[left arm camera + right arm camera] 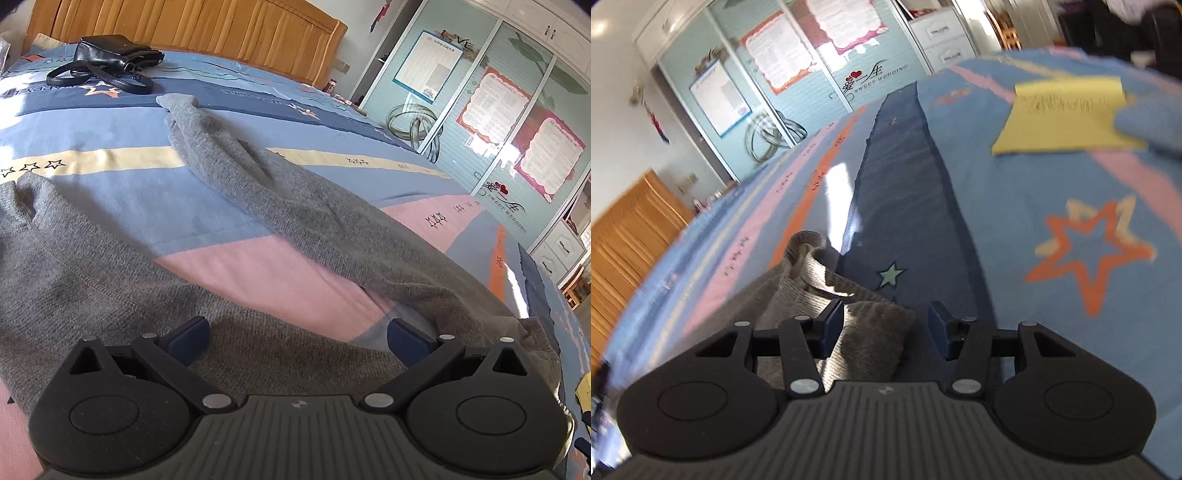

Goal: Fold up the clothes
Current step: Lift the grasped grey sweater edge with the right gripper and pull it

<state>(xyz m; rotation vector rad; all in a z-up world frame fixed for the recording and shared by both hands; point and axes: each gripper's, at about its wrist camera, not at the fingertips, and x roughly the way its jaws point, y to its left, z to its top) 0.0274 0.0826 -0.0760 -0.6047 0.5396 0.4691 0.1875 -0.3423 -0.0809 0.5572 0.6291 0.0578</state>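
The striped bedspread (110,192) lies under the grey sweater (280,206), which spreads across it, one sleeve toward the headboard; your left gripper (295,338) stands wide open above its fabric; your right gripper (886,328) is half open, empty, over a grey cuff (864,328).
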